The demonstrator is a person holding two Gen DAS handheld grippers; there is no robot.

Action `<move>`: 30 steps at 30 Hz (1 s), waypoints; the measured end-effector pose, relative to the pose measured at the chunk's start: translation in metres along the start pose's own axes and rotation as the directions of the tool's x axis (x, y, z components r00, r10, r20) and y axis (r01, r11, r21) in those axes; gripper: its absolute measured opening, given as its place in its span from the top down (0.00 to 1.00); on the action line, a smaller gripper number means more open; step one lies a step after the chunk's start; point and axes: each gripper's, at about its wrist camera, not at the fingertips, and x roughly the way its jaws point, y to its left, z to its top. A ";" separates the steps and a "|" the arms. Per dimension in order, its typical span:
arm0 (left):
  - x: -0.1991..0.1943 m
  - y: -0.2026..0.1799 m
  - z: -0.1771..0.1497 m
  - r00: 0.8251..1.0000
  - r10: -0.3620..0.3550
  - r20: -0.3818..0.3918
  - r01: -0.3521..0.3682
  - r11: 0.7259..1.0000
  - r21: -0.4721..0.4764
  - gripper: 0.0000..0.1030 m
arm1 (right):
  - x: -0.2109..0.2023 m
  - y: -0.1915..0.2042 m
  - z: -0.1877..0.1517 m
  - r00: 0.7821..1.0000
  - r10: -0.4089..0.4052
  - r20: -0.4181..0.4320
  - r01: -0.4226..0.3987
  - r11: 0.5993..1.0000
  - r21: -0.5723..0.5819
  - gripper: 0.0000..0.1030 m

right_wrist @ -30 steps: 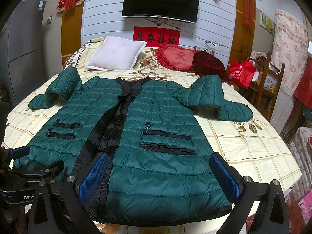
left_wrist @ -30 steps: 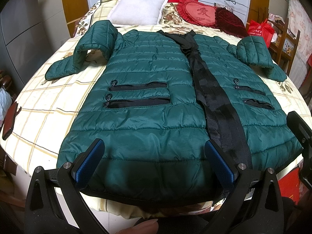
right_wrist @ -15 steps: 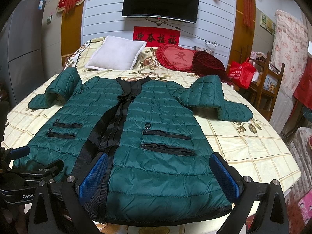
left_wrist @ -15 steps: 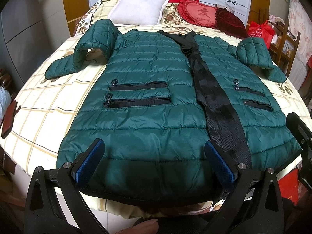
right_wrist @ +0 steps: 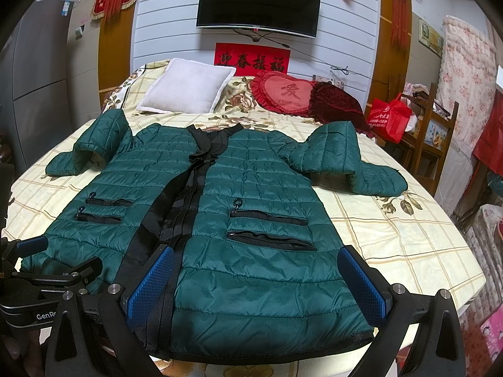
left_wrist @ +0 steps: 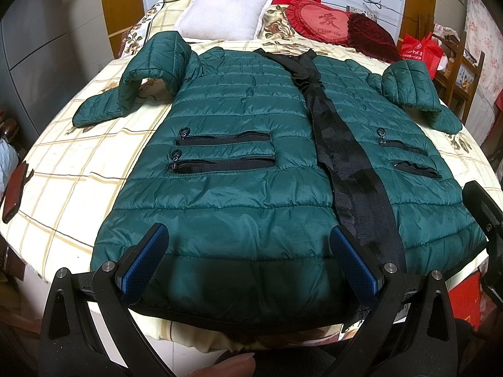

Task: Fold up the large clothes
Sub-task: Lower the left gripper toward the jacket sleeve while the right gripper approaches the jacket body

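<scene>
Green quilted jacket lies flat, front up, spread across your bed, hem at the near edge, collar toward the white pillow. Black zipper placket runs down the middle. Both sleeves are bent at the elbow, cuffs lying out on the checked sheet. Your left gripper is spread wide, holding nothing, its blue pads hovering over the hem left of the placket. Your right gripper is also wide apart and holding nothing, over the hem on the right-hand panel, its left pad sitting above the placket. From the right wrist view, the left gripper shows just beside it at the lower left. Red heart cushion is beside the pillow.
</scene>
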 end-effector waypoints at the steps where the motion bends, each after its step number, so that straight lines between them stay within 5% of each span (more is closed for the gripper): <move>1: 0.000 0.000 0.000 1.000 0.001 -0.001 -0.001 1.000 0.000 0.00 | 0.000 0.001 0.000 1.000 0.001 0.000 -0.001 1.000 0.001 0.00; 14: -0.018 0.017 0.016 1.000 -0.018 0.015 0.019 0.999 -0.031 0.00 | -0.005 0.007 0.003 1.000 -0.017 0.014 0.017 1.000 -0.001 0.00; 20: -0.040 0.046 0.047 0.991 0.046 0.124 -0.042 0.998 -0.041 0.00 | -0.012 -0.001 0.007 0.999 0.022 0.033 -0.023 0.999 0.039 0.00; 25: -0.046 0.064 0.046 0.959 0.064 0.277 -0.056 0.998 -0.037 0.00 | -0.063 -0.023 0.056 0.985 0.146 0.091 -0.152 0.987 0.054 0.00; 28: -0.032 0.071 0.050 0.986 0.025 0.163 -0.022 1.000 -0.021 0.00 | -0.086 -0.030 0.093 0.944 0.327 0.051 -0.329 0.944 0.040 0.00; 30: -0.029 0.076 0.050 0.989 -0.009 0.145 0.015 0.999 -0.040 0.00 | -0.092 -0.033 0.115 0.878 0.478 0.011 -0.477 0.875 0.082 0.00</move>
